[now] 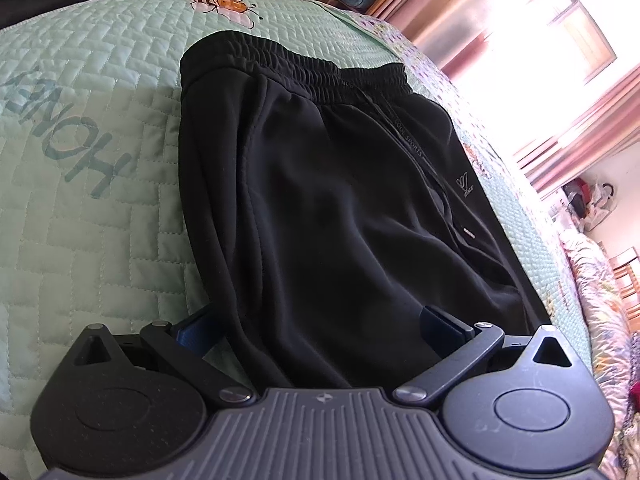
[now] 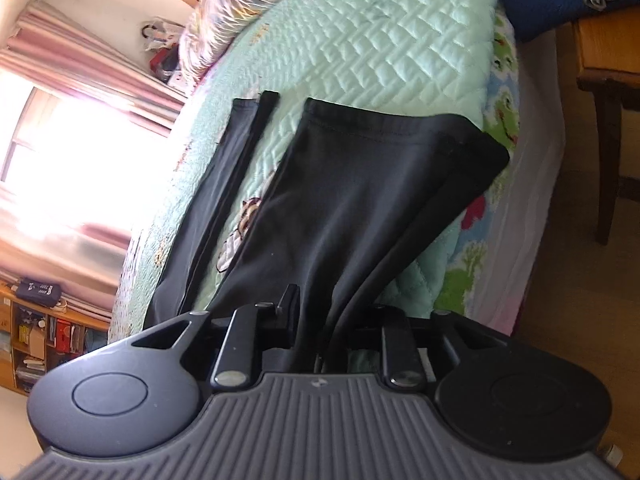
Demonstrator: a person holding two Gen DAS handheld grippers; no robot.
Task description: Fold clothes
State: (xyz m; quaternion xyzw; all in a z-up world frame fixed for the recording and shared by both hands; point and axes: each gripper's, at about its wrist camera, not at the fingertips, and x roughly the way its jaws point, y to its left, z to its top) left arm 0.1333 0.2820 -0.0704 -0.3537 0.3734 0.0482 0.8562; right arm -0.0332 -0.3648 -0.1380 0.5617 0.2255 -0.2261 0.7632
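Observation:
Black sweatpants (image 1: 340, 200) lie on a green quilted bedspread (image 1: 100, 200), with the elastic waistband (image 1: 296, 64) at the far end. My left gripper (image 1: 320, 324) is open, its fingers spread wide on either side of the pants' near fabric. In the right wrist view one pant leg (image 2: 360, 200) rises off the bed into my right gripper (image 2: 324, 312), which is shut on it. That leg's hem (image 2: 400, 124) points away from me. The other leg (image 2: 216, 208) lies flat on the bedspread to the left.
The bed's edge (image 2: 516, 208) drops to a wooden floor on the right, where a wooden table (image 2: 608, 80) stands. A floral duvet (image 2: 224, 12) is piled at the far end. A bright window with pink curtains (image 1: 560, 80) and shelves (image 2: 36, 336) line the room.

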